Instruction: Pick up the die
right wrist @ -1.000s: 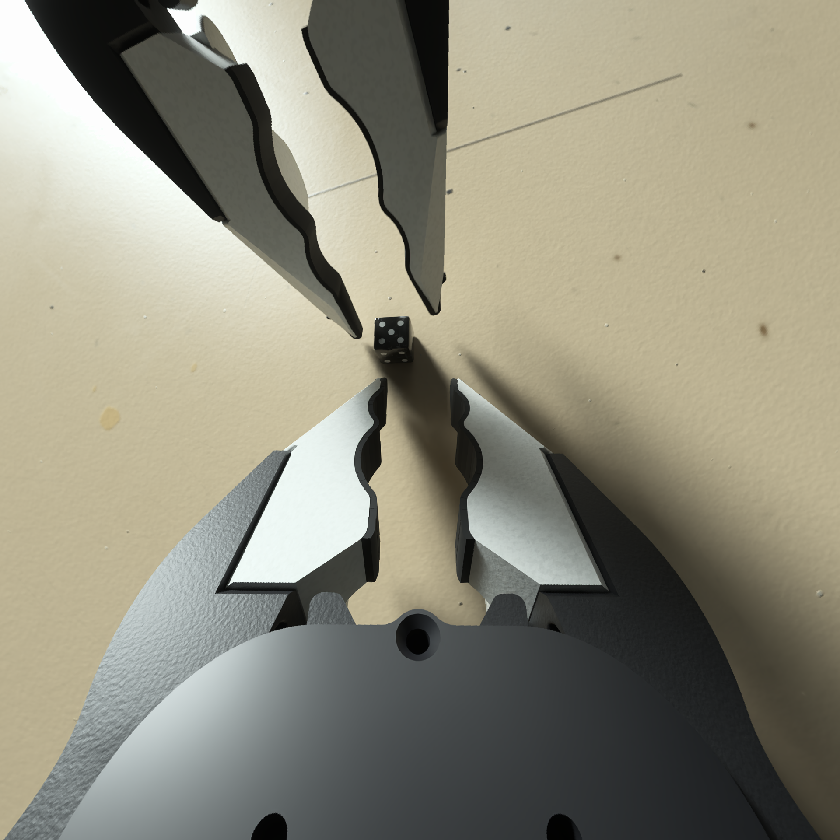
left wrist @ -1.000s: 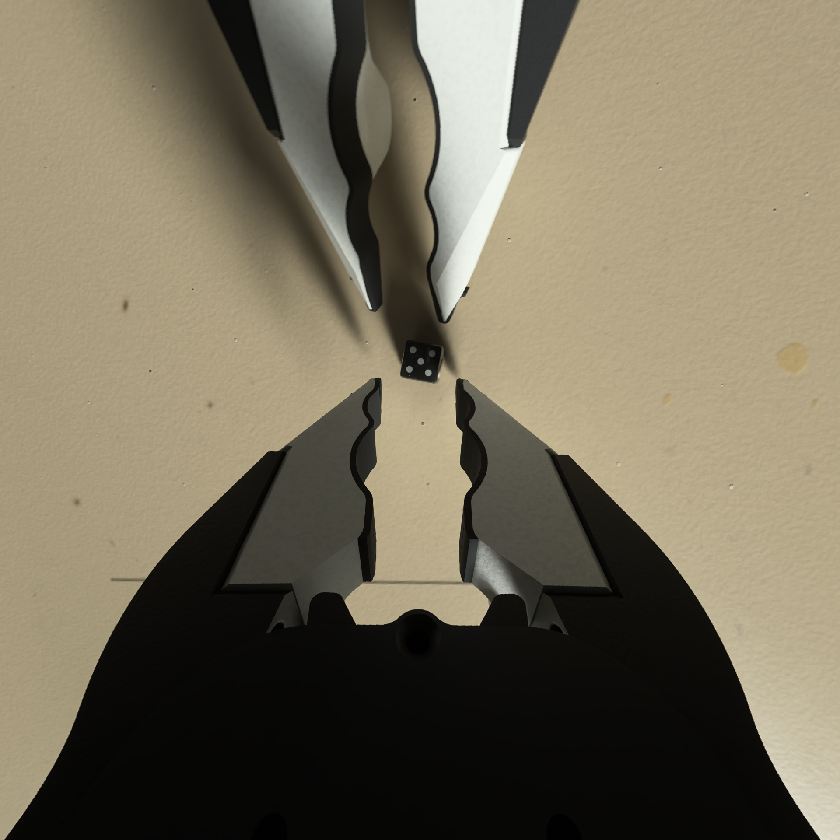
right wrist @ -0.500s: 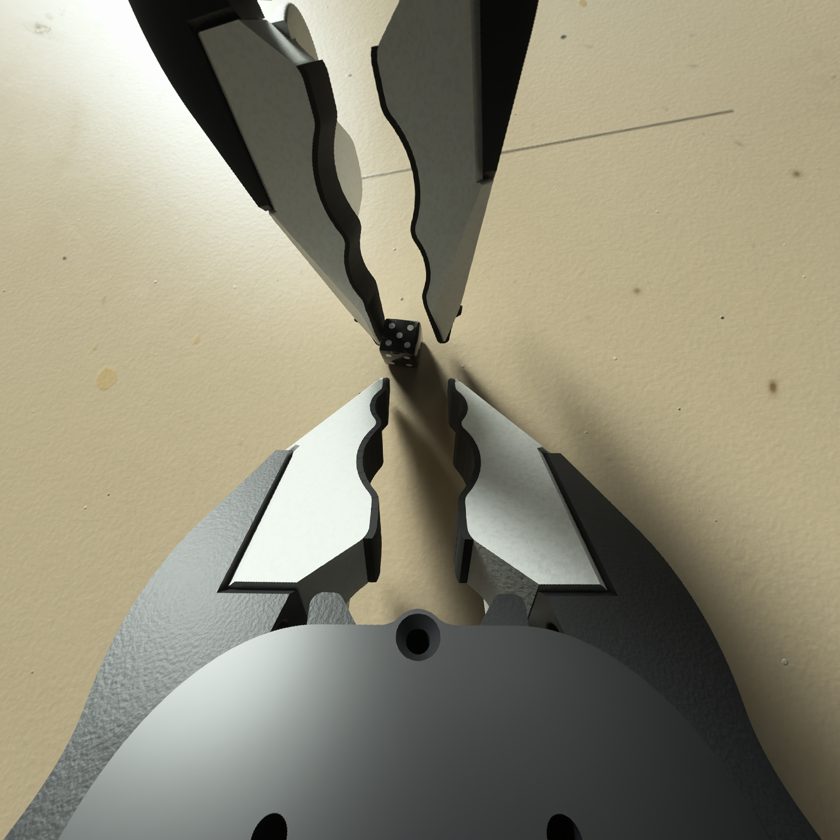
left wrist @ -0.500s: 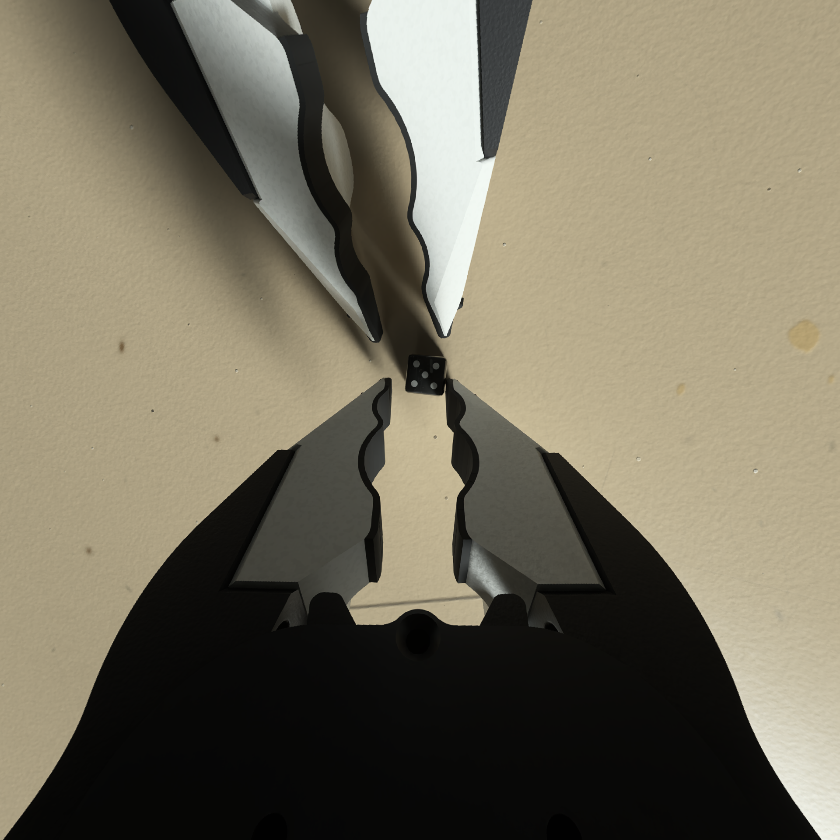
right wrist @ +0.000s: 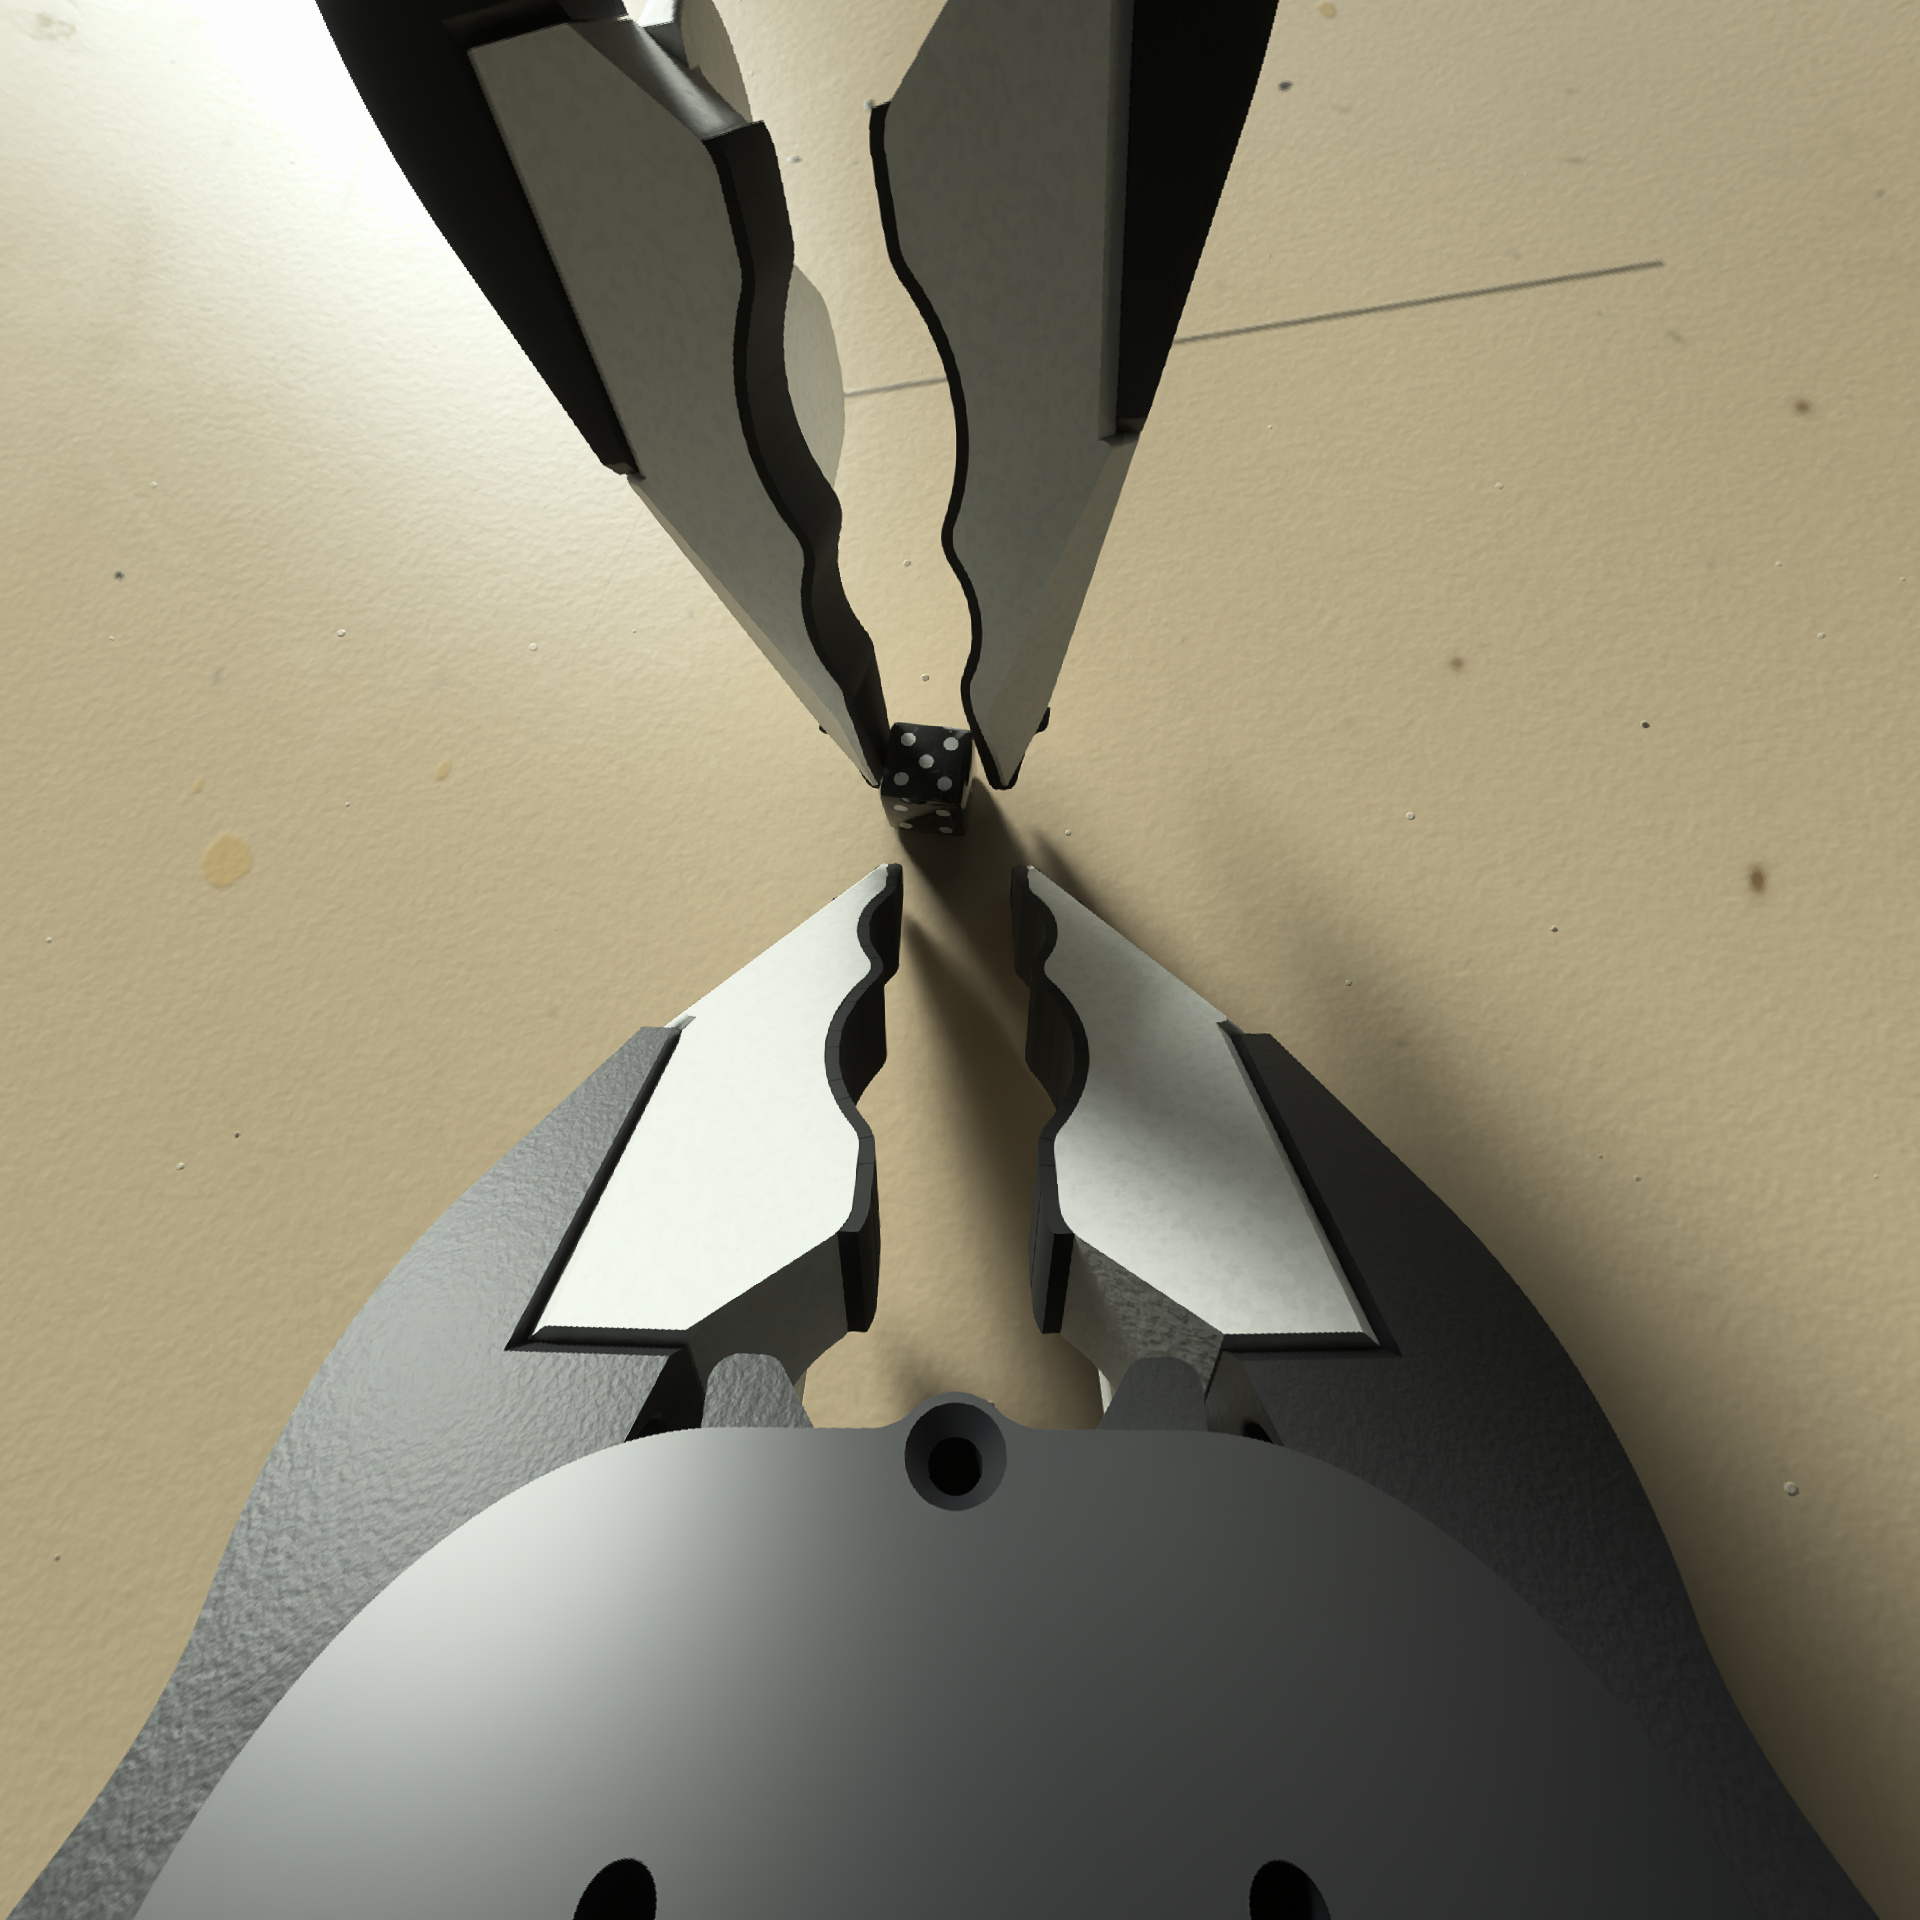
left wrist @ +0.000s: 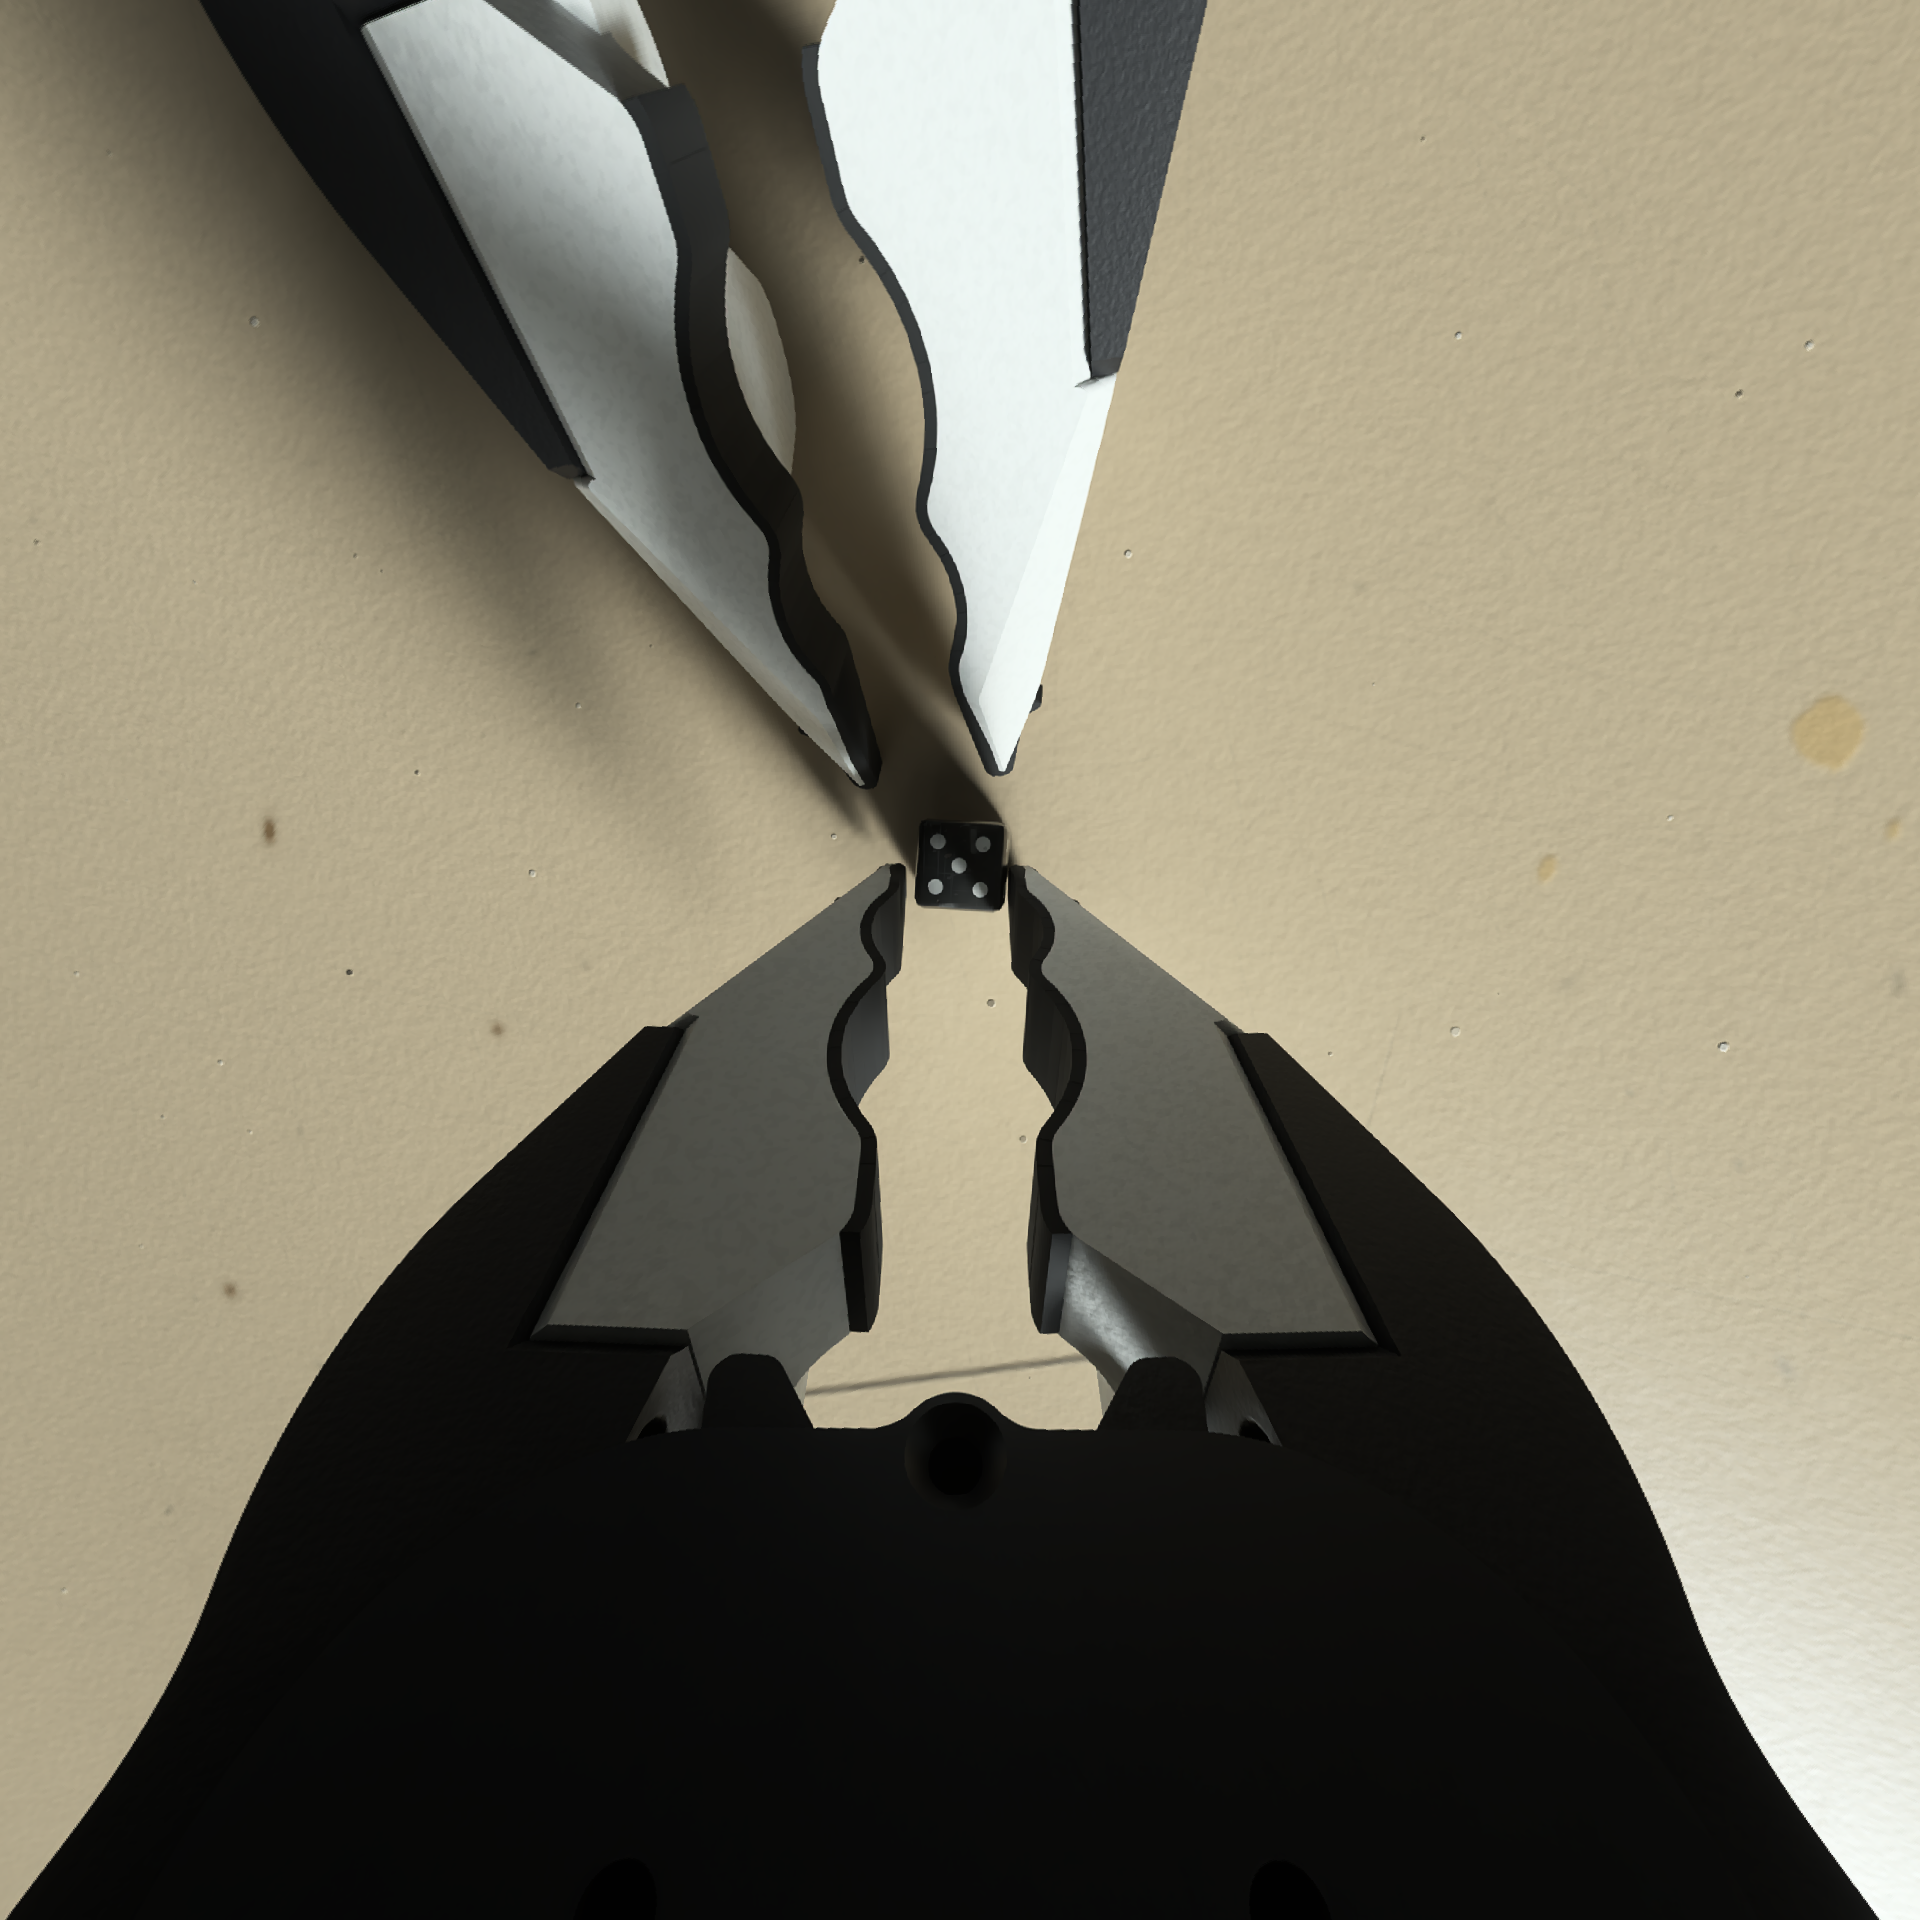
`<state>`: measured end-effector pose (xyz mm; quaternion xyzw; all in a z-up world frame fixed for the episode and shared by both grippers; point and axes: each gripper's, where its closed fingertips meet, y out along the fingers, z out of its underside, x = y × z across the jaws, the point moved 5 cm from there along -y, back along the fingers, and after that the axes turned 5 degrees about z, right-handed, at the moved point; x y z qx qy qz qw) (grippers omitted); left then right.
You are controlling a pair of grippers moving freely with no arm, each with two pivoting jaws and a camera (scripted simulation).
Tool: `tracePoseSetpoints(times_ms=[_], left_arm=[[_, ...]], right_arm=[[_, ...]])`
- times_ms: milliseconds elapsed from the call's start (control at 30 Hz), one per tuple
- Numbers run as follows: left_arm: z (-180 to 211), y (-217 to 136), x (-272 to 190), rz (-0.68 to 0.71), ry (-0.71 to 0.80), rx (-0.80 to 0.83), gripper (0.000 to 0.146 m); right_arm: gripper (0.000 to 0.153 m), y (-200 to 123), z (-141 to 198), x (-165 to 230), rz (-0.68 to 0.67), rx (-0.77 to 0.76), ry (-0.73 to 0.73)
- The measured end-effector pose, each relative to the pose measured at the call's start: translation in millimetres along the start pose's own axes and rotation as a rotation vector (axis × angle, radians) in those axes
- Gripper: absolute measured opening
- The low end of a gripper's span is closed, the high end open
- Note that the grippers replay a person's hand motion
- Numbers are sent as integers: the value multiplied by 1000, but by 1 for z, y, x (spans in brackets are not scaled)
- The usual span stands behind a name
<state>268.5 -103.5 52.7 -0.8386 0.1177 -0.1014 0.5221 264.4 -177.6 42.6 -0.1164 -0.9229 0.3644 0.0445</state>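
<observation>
We are closing in on the die (left wrist: 961, 865) with the left claw (left wrist: 954, 881), and compared with a second ago, when the die was sitting clear ahead of the tips, it is now lying right between them, the left claw's right tip touching or all but touching its edge. The fingers are standing apart, not yet clamped; a thin gap is showing on the left side. The right wrist view is confirming this: there the far claw's tips are flanking the die (right wrist: 928, 777), which is resting flat on the surface (right wrist: 1455, 935). The right claw (right wrist: 956, 883) is hanging just short of the die on the opposite side, its fingers apart and holding nothing, and half a second ago it was sitting much the same. We are judging that the approach is finished and the squeeze is the step in hand; the grip will be on the very tips only, so a small misalignment could flick the die away. Materials: the die is a small black cube with white pips, hard-edged and probably slick. The claws are carrying pale, matte faces edged in black with wavy inner profiles, set in dark, faintly pebbled housings. The surface (left wrist: 1455, 623) is tan, finely grained, speckled with small dark and pale flecks, one yellowish stain (left wrist: 1827, 730) off to the right, and a thin dark line (right wrist: 1403, 307) running across the far side.
</observation>
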Motion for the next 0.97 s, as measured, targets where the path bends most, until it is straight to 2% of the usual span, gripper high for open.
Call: tracePoseSetpoints(times_ms=[233, 433, 567, 800, 967], left_arm=[[-2, 1, -1, 4, 39, 14, 17], [-2, 1, -1, 7, 30, 5, 17], [-2, 1, 1, -43, 25, -2, 17], [-7, -11, 11, -177, -2, -73, 17], [-13, -24, 20, -316, -15, -141, 17]], right_arm=[[13, -1, 0, 1, 10, 18, -10], [13, -1, 1, 0, 6, 1, 28], [15, -2, 2, -1, 57, -10, 49], [22, -18, -6, -10, 116, -120, 183], [25, -34, -13, -20, 109, -282, 356]])
